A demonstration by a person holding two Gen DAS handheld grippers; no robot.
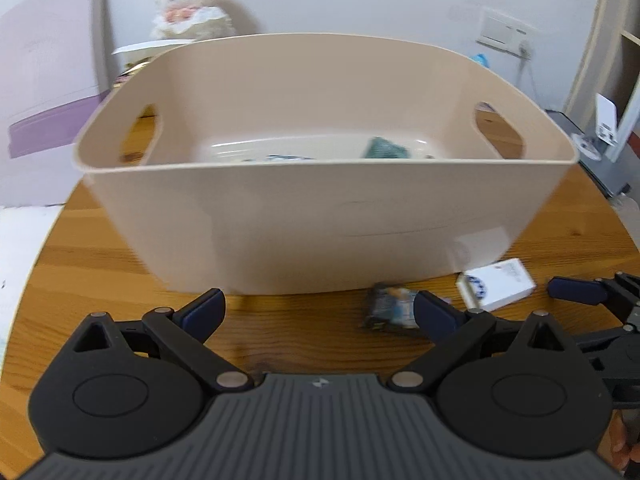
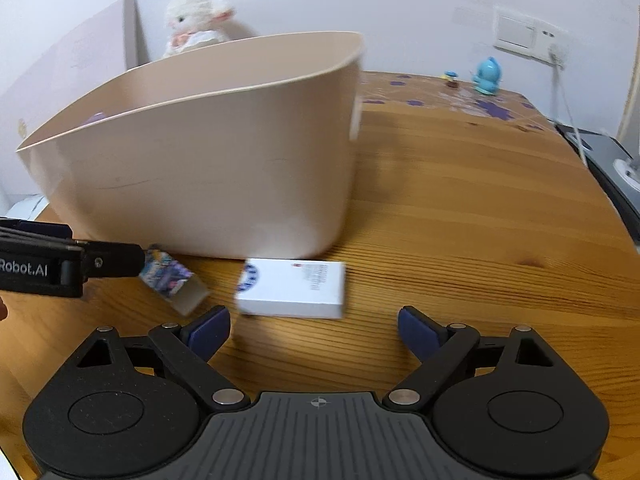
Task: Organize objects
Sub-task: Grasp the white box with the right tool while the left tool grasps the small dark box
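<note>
A beige plastic basket (image 1: 280,220) with cut-out handles stands on the wooden table; it also shows in the right wrist view (image 2: 208,168). Inside it lie a teal packet (image 1: 384,148) and another small item. In front of it lie a white box (image 1: 500,286) (image 2: 294,288) and a small colourful open carton (image 1: 390,308) (image 2: 168,274). My left gripper (image 1: 318,310) is open and empty, with its right finger beside the carton. My right gripper (image 2: 314,330) is open and empty, just short of the white box.
A white plush lamb (image 1: 196,4) sits behind the basket by a lilac box (image 1: 48,80). A blue toy figure (image 2: 486,76) stands at the table's far edge. A wall socket with a cable (image 2: 556,56) is on the right.
</note>
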